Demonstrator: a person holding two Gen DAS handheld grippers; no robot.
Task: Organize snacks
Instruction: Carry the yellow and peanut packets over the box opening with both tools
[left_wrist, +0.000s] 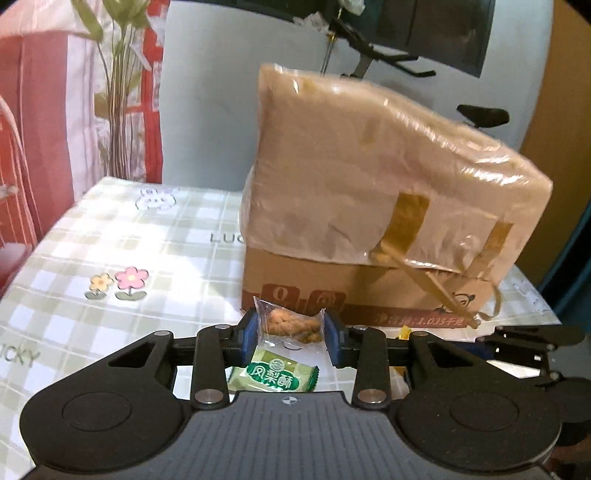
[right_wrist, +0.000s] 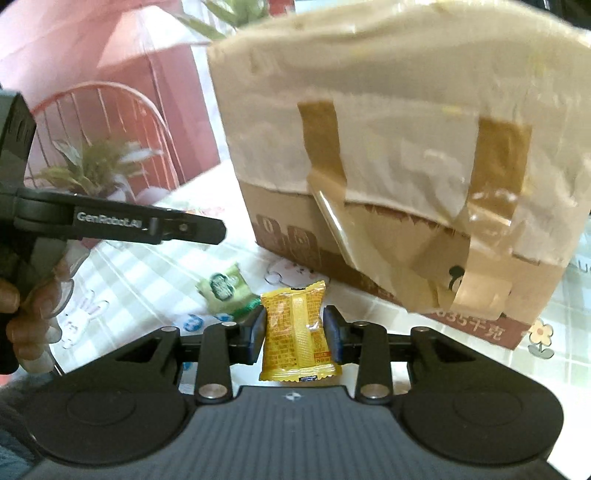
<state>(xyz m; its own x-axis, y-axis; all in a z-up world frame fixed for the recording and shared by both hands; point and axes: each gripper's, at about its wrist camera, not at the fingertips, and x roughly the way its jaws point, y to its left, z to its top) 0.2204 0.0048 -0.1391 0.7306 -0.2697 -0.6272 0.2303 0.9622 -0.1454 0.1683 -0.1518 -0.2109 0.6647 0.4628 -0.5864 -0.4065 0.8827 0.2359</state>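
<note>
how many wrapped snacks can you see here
3. A clear-wrapped snack sits between the left gripper pads, a yellow packet in the right gripper, and a green packet lies on the tablecloth. The cardboard box may hide more.

Yellow snack packet (right_wrist: 295, 332) between hand-held gripper (right_wrist: 295, 334) pads

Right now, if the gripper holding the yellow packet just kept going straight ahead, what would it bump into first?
Probably the cardboard box: it fills the view right ahead of the right gripper and its yellow packet. How far off it stands is hard to judge.
</note>
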